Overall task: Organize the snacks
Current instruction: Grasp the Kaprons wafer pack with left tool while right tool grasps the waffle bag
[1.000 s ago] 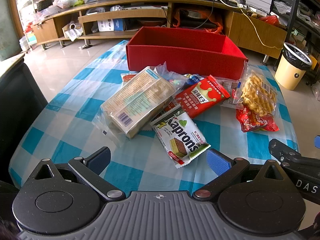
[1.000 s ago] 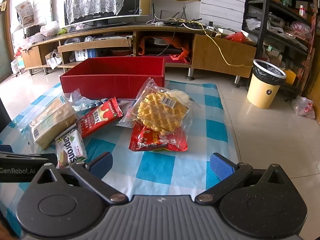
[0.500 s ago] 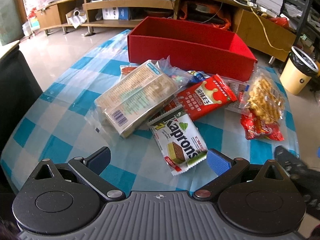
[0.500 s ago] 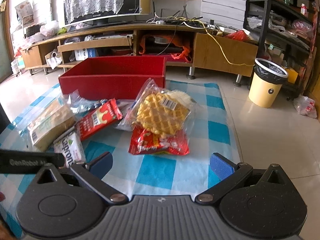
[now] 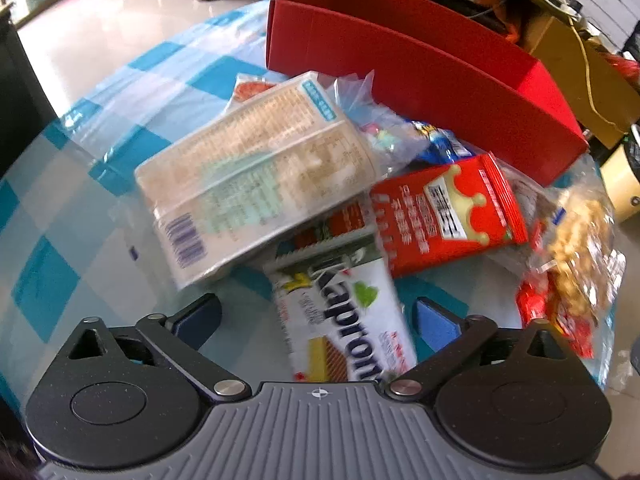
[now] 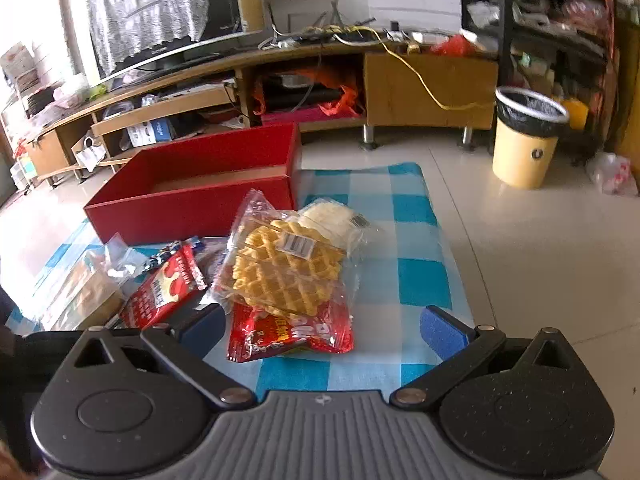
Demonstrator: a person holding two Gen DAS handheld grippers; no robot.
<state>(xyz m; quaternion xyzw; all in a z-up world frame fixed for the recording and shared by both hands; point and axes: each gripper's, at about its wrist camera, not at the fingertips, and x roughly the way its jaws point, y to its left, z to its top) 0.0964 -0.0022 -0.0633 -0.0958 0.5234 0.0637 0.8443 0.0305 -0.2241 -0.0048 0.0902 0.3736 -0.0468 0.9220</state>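
A pile of snacks lies on a blue-checked cloth in front of an open red box (image 5: 420, 68). My left gripper (image 5: 316, 320) is open, its jaws on either side of the white Kaprons wafer pack (image 5: 348, 320), not closed on it. A big clear cracker pack (image 5: 256, 176) and a red crown-print pack (image 5: 448, 216) lie just beyond. My right gripper (image 6: 324, 328) is open, with a red snack bag (image 6: 288, 336) between its jaws and the waffle bag (image 6: 284, 268) on top of that bag. The red box (image 6: 192, 208) looks empty.
The checked cloth (image 6: 412, 284) ends at the table's right edge, with tiled floor beyond. A yellow waste bin (image 6: 524, 148) stands on the floor at right. A long wooden TV cabinet (image 6: 428, 88) runs behind the table.
My left gripper has moved forward and down, so the Kaprons pack now lies between its jaws. My right gripper has moved forward toward the waffle bag and red snack bag.
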